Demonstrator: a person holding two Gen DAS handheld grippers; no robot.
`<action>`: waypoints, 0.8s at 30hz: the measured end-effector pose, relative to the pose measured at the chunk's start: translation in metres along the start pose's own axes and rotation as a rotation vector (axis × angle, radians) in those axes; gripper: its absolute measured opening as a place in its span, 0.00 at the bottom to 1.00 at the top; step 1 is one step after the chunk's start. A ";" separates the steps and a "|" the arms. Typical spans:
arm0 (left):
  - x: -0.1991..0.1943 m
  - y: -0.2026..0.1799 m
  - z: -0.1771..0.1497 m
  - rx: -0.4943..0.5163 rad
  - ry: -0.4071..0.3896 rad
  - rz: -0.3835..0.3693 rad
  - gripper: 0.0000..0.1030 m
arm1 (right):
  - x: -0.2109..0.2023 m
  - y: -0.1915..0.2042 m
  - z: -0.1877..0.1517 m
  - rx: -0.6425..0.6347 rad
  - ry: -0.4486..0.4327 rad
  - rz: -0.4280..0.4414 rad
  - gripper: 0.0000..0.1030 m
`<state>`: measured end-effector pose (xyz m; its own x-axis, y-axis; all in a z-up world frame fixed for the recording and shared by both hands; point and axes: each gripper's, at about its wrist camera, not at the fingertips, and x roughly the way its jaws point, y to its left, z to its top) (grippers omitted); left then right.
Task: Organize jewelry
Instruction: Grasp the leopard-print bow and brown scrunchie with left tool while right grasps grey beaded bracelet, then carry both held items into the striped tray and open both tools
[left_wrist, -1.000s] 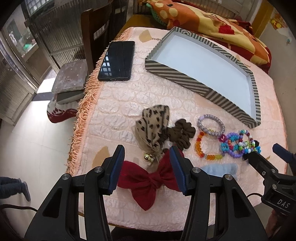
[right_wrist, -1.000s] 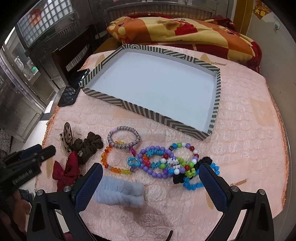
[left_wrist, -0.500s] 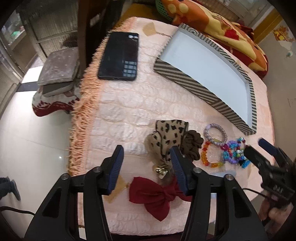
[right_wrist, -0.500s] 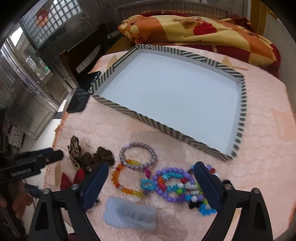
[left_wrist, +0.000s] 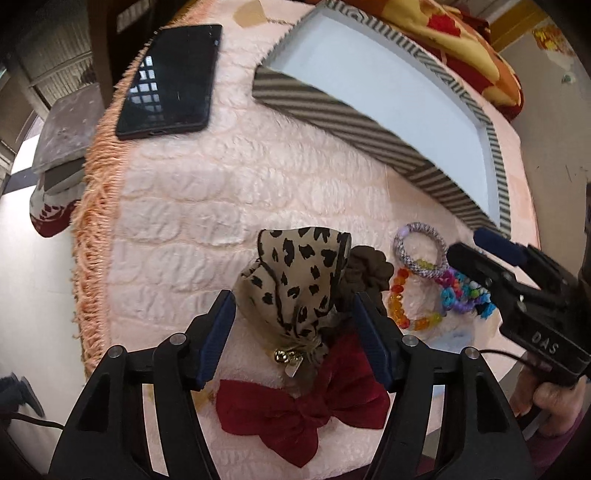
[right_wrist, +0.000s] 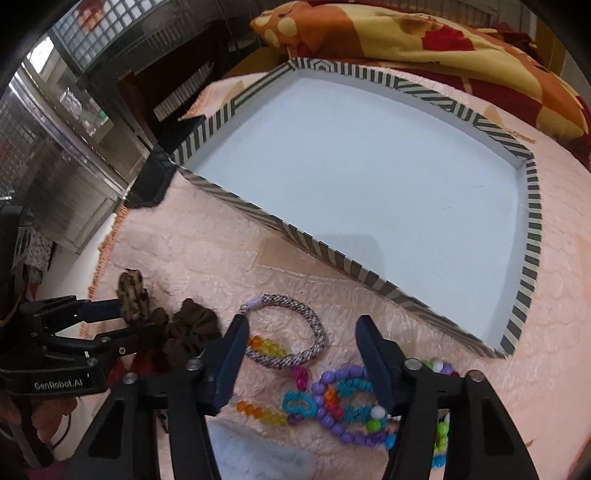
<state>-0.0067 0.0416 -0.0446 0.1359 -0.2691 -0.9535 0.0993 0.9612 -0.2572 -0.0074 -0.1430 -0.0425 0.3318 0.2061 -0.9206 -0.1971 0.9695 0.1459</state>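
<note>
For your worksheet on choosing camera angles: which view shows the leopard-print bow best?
The left wrist view: the leopard-print bow sits large and central between the open left gripper fingers, gold bells visible. The right wrist view shows only a small edge-on sliver beside that gripper.

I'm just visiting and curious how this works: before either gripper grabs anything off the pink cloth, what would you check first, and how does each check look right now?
1. Striped tray free to receive items: ok, nothing lies inside.
2. Left gripper open: ok, its jaws have just been opening and straddle the leopard-print bow without pressing it.
3. Right gripper lined up: ok, above the woven bracelet; its jaws have just been closing, nothing pinched yet.
4. Woven bracelet separate from the beaded bracelets: cannot tell, they look tangled or overlapping.
5. Leopard-print bow free of the red bow and brown scrunchie: not ok, all three overlap.
6. Phone out of the way: ok.
</note>
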 end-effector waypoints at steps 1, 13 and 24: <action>0.004 -0.001 0.001 0.013 0.004 0.003 0.62 | 0.005 0.000 0.001 -0.004 0.007 -0.012 0.48; -0.001 -0.010 0.007 0.080 -0.010 -0.052 0.06 | 0.032 0.017 0.003 -0.142 0.039 -0.102 0.10; -0.062 -0.011 0.011 0.085 -0.119 -0.097 0.06 | -0.024 -0.001 0.011 -0.043 -0.065 0.027 0.06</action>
<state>-0.0056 0.0471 0.0186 0.2366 -0.3706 -0.8981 0.2004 0.9231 -0.3282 -0.0046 -0.1473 -0.0165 0.3850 0.2416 -0.8907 -0.2458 0.9571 0.1533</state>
